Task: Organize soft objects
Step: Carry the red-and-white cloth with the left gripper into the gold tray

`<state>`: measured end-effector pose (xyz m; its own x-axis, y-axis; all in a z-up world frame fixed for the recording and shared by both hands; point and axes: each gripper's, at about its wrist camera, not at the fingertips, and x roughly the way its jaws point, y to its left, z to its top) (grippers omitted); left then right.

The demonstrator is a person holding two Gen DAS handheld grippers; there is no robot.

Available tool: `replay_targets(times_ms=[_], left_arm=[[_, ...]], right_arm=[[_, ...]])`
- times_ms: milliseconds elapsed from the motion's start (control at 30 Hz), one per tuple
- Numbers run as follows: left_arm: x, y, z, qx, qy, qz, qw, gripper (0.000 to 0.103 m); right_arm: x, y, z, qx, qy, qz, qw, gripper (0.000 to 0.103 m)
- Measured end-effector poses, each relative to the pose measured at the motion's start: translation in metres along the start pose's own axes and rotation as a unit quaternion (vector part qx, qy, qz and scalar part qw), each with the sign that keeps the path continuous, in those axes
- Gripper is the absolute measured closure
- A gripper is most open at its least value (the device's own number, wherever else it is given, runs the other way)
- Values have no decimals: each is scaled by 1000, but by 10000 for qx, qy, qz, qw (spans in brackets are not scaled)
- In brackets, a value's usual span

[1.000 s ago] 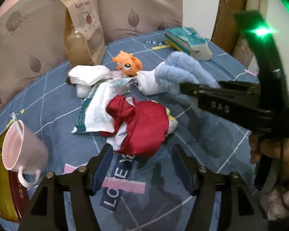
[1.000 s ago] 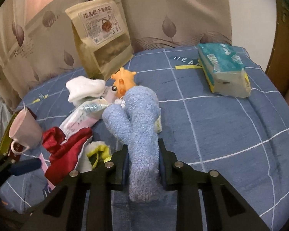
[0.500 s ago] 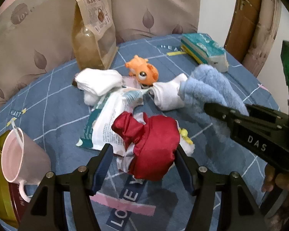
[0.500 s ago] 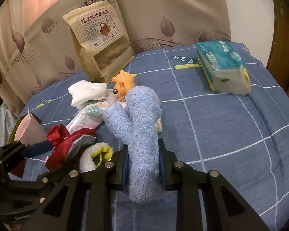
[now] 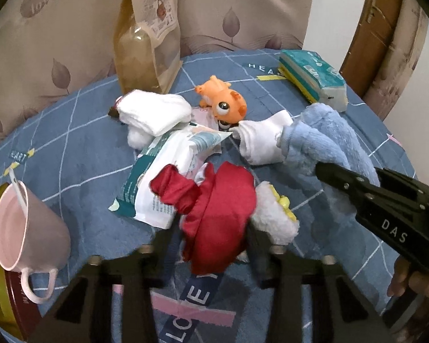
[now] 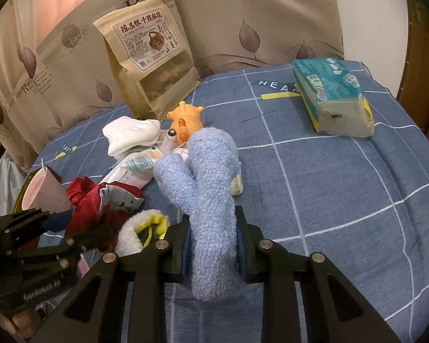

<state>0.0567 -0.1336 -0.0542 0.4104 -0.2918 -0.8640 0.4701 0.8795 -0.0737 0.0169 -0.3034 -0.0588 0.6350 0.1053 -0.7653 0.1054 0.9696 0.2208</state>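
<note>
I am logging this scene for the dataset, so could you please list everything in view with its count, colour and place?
Fluffy sock: one, light blue, clamped in the right gripper.
Satin cloth bundle: one, red, between the left gripper's jaws, which have just been closing.
Folded cloth: one, white, beside the snack bag.
Fleece item: one, white with yellow, right of the red bundle.
Rubber fish toy: one, orange, mid-table.
Plastic packet: one, white and teal, under the red bundle.
Kraft snack bag: one, tan, standing at the back.
Tissue pack: one, teal, far right.
Cup: one, pink, left edge.
Tablecloth: one, blue checked.
Left gripper: black.
Right gripper: black.
</note>
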Motion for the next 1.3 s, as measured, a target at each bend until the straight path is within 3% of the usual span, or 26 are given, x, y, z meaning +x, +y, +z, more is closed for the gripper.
replay_targets(times_ms=[167, 600, 1033, 1300], left_arm=[[-8, 3, -1, -56, 5, -57, 10000, 84], [-58, 13, 2, -79, -353, -69, 9993, 85], [-112, 71, 2, -435, -798, 587, 9941, 85], [-147, 138, -4, -857, -1004, 1351, 9820, 85]], right_arm=[[0, 1, 0, -5, -20, 6, 10000, 79], [-4, 1, 1, 2, -96, 0, 10000, 79], [-7, -1, 2, -29, -132, -38, 9999, 79], [-5, 0, 0, -57, -131, -92, 9999, 79]])
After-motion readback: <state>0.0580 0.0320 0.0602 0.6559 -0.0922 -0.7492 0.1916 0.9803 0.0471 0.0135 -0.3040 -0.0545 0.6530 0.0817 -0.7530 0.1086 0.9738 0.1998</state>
